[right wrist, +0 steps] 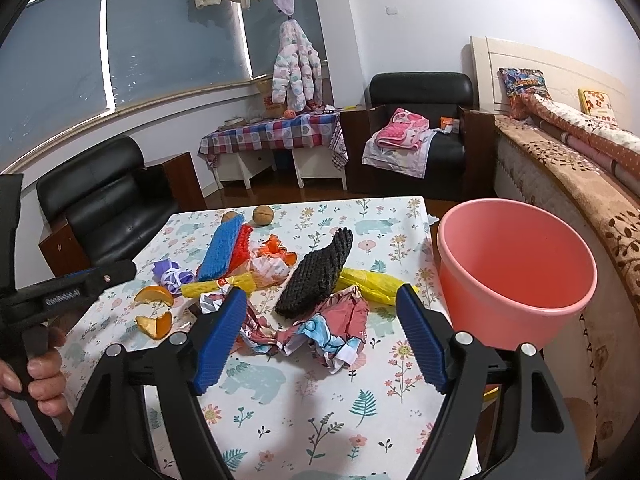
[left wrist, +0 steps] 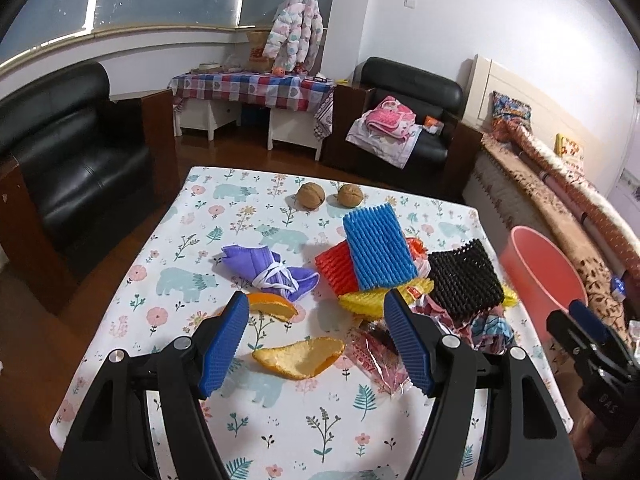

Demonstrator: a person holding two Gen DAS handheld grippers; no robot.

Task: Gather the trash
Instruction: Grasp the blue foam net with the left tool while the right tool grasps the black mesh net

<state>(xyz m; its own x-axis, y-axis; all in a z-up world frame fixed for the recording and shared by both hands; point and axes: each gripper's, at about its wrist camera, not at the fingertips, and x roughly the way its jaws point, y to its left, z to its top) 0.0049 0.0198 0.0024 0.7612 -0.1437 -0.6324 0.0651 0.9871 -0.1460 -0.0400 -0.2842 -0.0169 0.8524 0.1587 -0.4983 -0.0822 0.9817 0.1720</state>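
I hold the left gripper (left wrist: 316, 344) low over the near side of the bench (left wrist: 168, 248), its fingers (left wrist: 226, 344) spread wide with nothing between them; an orange peel (left wrist: 302, 356) lies on the cloth just below the gap, and a second peel (left wrist: 270, 306) sits just beyond it. Past those I see a purple face mask (left wrist: 268, 270), then a heap of foam nets: a blue net (left wrist: 378, 246) resting on a red net (left wrist: 336, 272), a yellow net (left wrist: 362, 300) under them, and a black net (left wrist: 464, 278) to the right. Two walnuts (left wrist: 310, 196) sit near the far edge. My right gripper (right wrist: 320, 342) hangs over crumpled wrappers (right wrist: 320, 330), fingers (right wrist: 218, 346) likewise spread and empty. The pink bin (right wrist: 516, 268) stands at the bench's right edge, nothing visible inside.
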